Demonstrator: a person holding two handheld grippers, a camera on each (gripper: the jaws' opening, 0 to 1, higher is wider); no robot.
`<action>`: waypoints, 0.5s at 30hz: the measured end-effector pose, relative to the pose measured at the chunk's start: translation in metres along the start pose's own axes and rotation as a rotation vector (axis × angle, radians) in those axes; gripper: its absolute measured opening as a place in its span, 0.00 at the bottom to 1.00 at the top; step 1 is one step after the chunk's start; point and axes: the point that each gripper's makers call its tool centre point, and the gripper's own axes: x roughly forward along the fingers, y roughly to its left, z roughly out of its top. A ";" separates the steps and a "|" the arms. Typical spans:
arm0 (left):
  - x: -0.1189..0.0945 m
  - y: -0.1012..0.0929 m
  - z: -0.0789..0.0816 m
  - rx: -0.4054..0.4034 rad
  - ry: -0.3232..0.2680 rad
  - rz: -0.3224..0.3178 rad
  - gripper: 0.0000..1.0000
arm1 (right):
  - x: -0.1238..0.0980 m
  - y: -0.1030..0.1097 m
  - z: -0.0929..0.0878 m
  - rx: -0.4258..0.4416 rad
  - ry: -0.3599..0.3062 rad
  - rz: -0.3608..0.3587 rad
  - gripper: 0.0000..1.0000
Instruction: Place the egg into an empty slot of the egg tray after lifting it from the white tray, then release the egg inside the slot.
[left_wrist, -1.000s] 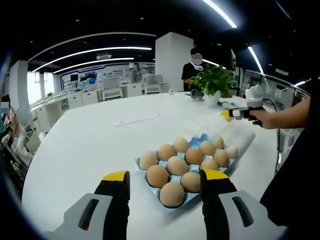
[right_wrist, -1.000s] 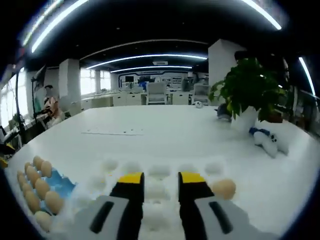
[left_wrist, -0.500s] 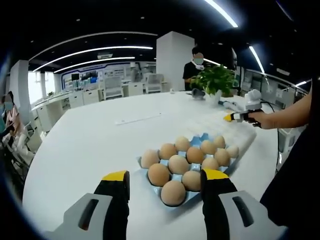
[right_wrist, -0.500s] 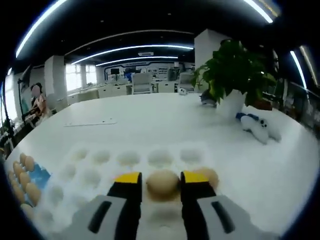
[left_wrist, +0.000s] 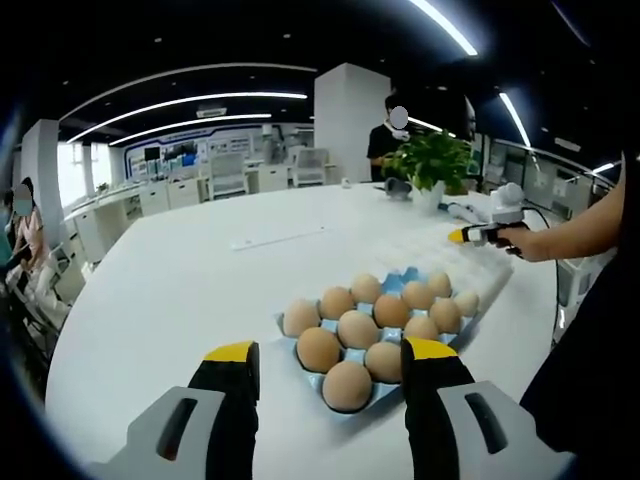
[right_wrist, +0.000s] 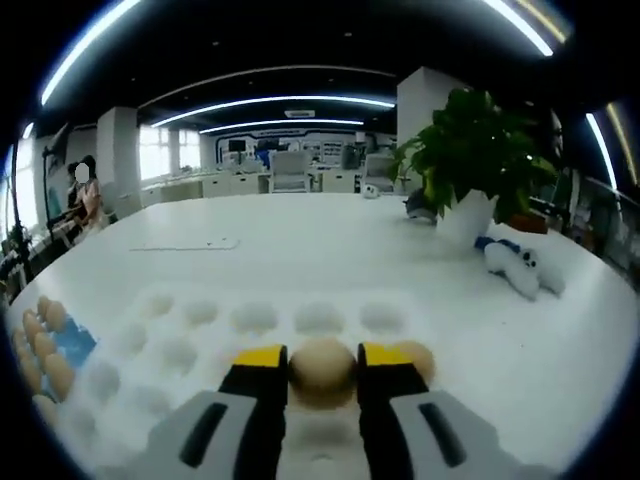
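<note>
A brown egg sits between my right gripper's yellow-tipped jaws, which press on both its sides, low over the white dimpled tray. Another egg lies just behind the right jaw. The blue egg tray holds several brown eggs in the left gripper view, with bare blue showing at its far side. My left gripper hovers open just in front of it, holding nothing. The right gripper appears at the right there, in a person's hand over the white tray.
A potted plant and a small white toy stand on the white table beyond the trays. The blue egg tray lies at the left edge of the right gripper view. People are in the background.
The right gripper moved forward over the white tray until an egg stood between its jaws, and the jaws have closed in slightly on it. The left gripper has stayed where it was.
</note>
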 end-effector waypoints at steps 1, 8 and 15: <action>0.000 0.001 -0.001 -0.001 0.001 0.002 0.58 | -0.002 -0.001 0.006 0.014 -0.018 -0.003 0.26; 0.003 -0.001 -0.001 0.003 0.004 -0.010 0.58 | -0.013 0.011 0.028 0.045 -0.067 0.035 0.26; 0.003 -0.002 -0.002 0.004 0.007 -0.013 0.58 | -0.022 0.055 0.043 0.064 -0.101 0.136 0.26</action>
